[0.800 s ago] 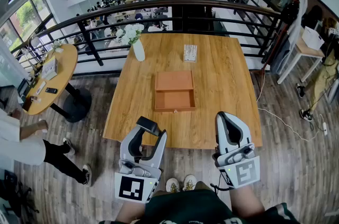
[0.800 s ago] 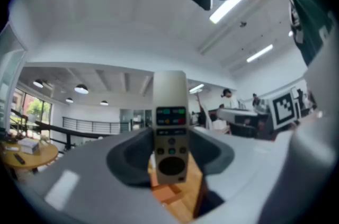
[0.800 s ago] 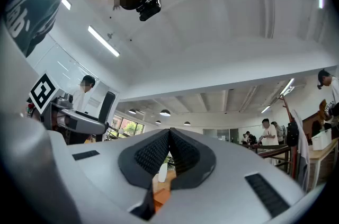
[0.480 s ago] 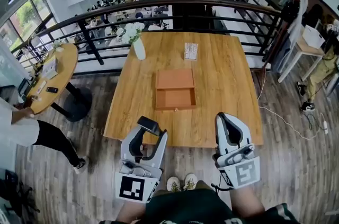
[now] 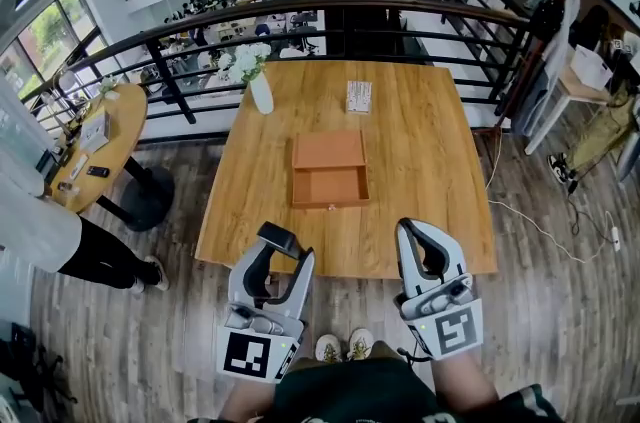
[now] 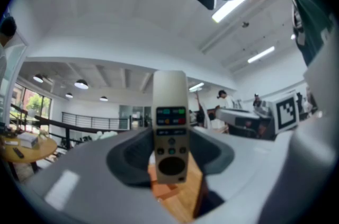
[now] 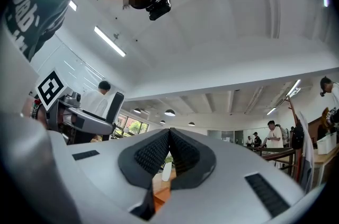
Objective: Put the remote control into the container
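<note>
In the left gripper view a grey remote control [image 6: 170, 112] with coloured buttons stands upright between the jaws of my left gripper [image 6: 169, 151], which is shut on it. In the head view the left gripper [image 5: 281, 244] hangs over the near edge of the wooden table [image 5: 420, 161], short of the container. That orange-brown open container [image 5: 330, 173] lies at the table's middle, and a corner of the container [image 6: 164, 189] shows below the remote. My right gripper [image 5: 421, 239] is beside the left one at the near edge. The right gripper [image 7: 169, 138] has its ribbed pads closed together with nothing between them.
A white vase with flowers [image 5: 260, 94] and a small patterned box [image 5: 359, 97] stand at the table's far side. A dark railing [image 5: 350, 11] runs behind the table. At the left are a round side table [image 5: 100, 146] and a walking person [image 5: 50, 231].
My right gripper has shifted slightly left and up. The person at the left has walked further into view. The left gripper and remote have stayed put.
</note>
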Tool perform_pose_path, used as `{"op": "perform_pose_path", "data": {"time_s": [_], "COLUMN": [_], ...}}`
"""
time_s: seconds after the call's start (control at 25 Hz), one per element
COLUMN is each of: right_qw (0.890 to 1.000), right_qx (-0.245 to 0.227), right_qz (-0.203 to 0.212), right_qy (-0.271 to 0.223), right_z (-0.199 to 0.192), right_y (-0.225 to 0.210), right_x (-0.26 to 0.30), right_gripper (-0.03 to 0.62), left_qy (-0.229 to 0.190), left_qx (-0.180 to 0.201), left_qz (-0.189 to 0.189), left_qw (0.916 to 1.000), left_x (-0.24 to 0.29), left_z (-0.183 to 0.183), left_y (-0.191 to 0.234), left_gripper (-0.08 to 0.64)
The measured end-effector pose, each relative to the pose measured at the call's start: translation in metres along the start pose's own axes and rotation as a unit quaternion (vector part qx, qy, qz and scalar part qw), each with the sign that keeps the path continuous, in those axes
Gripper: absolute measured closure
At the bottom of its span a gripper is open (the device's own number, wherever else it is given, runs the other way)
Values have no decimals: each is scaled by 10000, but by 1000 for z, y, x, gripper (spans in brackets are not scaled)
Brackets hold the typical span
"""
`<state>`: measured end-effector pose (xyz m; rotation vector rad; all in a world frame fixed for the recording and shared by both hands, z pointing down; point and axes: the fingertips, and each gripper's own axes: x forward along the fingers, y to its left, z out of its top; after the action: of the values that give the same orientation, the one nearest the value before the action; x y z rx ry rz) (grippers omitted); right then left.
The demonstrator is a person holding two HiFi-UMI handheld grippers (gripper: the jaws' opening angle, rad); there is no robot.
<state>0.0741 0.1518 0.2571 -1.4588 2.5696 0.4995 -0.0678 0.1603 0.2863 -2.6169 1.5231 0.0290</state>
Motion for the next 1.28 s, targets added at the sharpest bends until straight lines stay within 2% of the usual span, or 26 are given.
{"op": "perform_pose_path", "data": {"time_s": [0.48,0.8,1.28], "right_qw": [9989,9979,9963], "right_qx": [443,583,797], "right_qz": [164,270,226], "right_qy": [-36,99,247], "right_z": [-22,-39,-66], "right_y": [-21,-21,-23], "right_x": [-8,-21,-6], "right_gripper": [575,576,575], "left_qy": [4,109,283], "left_qx": [149,138,64], "left_qz": [235,196,289], "left_qw": [9996,9997,9992], "left_x": [13,13,22], "left_z": [-4,-13,-28], "left_y": [-23,-47,-33], "left_gripper": [359,359,359]}}
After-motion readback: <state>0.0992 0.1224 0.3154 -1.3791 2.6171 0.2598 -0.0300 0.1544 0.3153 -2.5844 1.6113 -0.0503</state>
